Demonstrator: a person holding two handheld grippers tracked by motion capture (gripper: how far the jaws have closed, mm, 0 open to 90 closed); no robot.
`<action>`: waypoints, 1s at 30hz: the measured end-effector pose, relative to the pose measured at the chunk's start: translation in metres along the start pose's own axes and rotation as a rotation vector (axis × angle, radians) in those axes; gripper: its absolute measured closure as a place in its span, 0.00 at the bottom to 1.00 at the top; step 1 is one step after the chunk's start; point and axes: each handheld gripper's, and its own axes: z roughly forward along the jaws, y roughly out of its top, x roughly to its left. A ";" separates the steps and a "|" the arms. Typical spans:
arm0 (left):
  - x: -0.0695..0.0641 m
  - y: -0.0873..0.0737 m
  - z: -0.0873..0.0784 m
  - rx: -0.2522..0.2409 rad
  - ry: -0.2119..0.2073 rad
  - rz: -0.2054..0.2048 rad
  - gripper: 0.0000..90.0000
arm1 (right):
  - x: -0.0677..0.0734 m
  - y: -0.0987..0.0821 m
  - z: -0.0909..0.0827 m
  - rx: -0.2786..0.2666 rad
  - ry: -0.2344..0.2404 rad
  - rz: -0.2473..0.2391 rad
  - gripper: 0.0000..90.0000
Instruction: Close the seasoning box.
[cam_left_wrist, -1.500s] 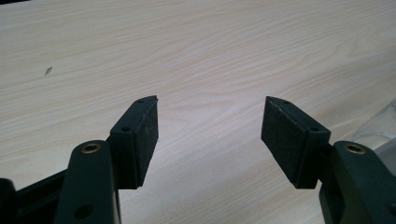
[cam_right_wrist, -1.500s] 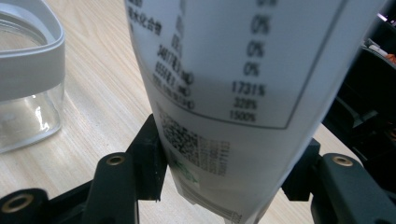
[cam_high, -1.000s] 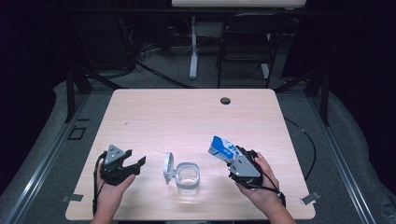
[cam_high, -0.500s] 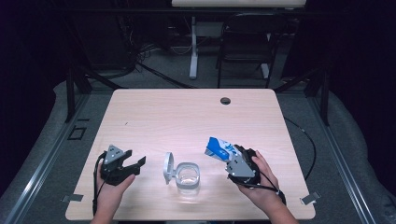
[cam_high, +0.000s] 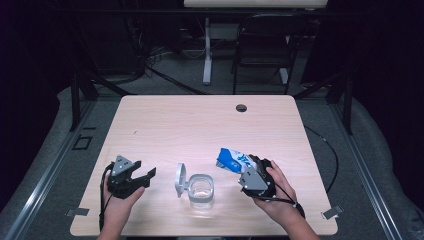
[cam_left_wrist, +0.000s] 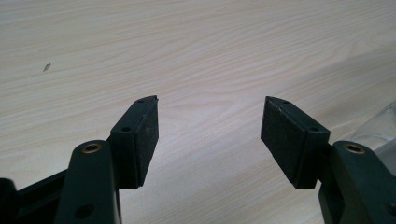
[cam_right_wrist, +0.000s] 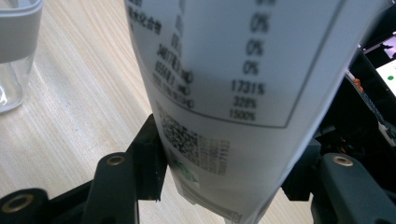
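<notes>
Right tongs (cam_high: 245, 167) clamp a glossy blue-and-white pouch (cam_high: 231, 159), tilted above the pale wood-grain counter (cam_high: 200, 125) near its front edge, just beside a clear lidded jar (cam_high: 202, 190). Left tongs (cam_left_wrist: 210, 126) gape empty.

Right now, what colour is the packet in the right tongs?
Blue and white packet, best in the high view.

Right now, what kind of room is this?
Probably a lab or recording workroom: a bare wooden table on grey carpet, loose cables and a chair behind, dark surroundings.
</notes>
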 end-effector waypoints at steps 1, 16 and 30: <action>0.000 0.000 0.000 -0.001 0.000 0.000 0.41 | 0.001 0.000 0.001 0.003 0.004 -0.004 0.49; 0.001 0.000 -0.001 -0.005 0.002 -0.005 0.41 | 0.007 0.001 0.005 0.009 -0.008 -0.087 0.49; 0.002 0.000 -0.001 -0.004 0.000 -0.001 0.41 | 0.014 0.002 0.007 0.027 -0.025 -0.185 0.49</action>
